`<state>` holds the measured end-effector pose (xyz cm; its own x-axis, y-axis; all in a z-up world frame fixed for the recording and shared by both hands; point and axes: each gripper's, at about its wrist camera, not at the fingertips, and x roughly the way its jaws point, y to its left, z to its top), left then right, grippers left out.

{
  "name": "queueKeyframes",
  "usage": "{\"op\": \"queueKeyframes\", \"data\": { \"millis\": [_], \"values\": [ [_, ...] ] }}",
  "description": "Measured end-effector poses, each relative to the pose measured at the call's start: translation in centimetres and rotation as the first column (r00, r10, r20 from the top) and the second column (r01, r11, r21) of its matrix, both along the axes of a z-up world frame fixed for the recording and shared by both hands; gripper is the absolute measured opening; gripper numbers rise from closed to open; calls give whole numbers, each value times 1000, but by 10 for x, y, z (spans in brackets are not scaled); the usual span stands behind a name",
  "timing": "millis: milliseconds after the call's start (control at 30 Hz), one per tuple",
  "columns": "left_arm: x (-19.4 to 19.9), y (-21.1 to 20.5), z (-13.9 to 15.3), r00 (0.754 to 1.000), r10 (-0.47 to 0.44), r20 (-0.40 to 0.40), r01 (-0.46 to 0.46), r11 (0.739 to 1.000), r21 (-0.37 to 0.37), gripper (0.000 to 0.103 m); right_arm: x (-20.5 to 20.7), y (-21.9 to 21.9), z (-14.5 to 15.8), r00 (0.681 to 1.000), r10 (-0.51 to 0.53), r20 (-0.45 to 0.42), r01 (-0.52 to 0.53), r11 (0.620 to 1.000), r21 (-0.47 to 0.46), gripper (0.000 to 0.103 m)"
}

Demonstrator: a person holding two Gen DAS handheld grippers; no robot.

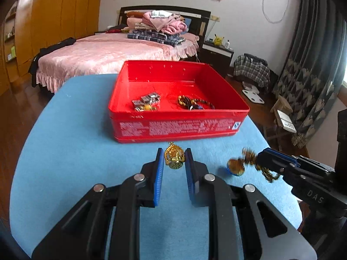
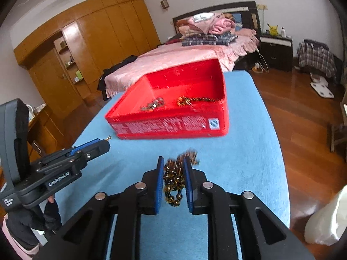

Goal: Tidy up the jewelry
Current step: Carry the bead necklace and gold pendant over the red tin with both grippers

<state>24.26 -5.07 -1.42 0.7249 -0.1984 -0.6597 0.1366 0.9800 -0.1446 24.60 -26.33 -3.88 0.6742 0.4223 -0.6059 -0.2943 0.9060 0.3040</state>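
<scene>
Gold pendant [image 1: 174, 156] is clamped in the left gripper [image 1: 173, 162], beaded chain [image 2: 173, 179] in the right gripper [image 2: 173, 173]; carry both over the red box [image 1: 134, 117] rim before releasing.

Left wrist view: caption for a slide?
Left gripper holds a gold pendant before the red box.

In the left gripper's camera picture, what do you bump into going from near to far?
Left gripper shut on the gold pendant → front wall of the red box → silver bracelet inside it → pink bed → pile of folded clothes.
</scene>
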Motion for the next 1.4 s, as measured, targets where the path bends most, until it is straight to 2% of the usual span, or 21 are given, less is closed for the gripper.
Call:
{"op": "queueKeyframes", "data": {
  "millis": [67,233,300,400,533,600,733,867,1000,1033,1100,1167,1400],
  "values": [
    [0,4,4,1000,1,11,-1,1000,-7,18,0,6,7,1000,15,13,-14,1000,-12,0],
    [-1,13,1,1000,9,1,-9,1000,-21,18,4,13,4,999,27,-18,-28,997,-66,3],
    [-1,17,-6,1000,9,-14,-10,1000,-24,18,5,11,-5,999,22,-47,-26,996,-82,16],
    [-3,19,-16,999,7,-33,-8,1000,-24,18,-3,4,-21,994,20,-103,-26,998,-62,30],
    [-10,20,-26,999,-5,-48,4,1000,-20,18,-25,1,-39,989,11,-149,-22,997,-74,36],
    [-15,18,-29,998,-14,-55,14,1000,-17,18,-36,2,-48,985,2,-174,-14,998,-67,46],
    [-22,14,-33,998,-31,-63,30,999,-13,18,-51,7,-55,988,-36,-147,25,997,-73,53],
    [-25,14,-35,997,-35,-67,34,999,-17,18,-51,20,-57,993,-42,-107,32,995,-94,51],
    [-27,15,-34,997,-39,-64,38,999,-19,18,-48,35,-61,998,-53,-24,47,978,-205,38],
    [-26,15,-33,997,-40,-64,39,999,-20,18,-47,35,-61,998,-52,-21,47,978,-203,36],
    [-24,15,-33,997,-43,-65,41,999,-23,18,-43,30,-60,998,-49,-28,44,984,-174,28],
    [-23,15,-34,997,-44,-65,42,999,-25,18,-39,21,-59,998,-40,-50,33,991,-128,26],
    [-24,14,-29,998,-42,-48,40,999,-30,18,-40,7,-37,999,-23,-35,21,999,-36,26]
  ]
}}
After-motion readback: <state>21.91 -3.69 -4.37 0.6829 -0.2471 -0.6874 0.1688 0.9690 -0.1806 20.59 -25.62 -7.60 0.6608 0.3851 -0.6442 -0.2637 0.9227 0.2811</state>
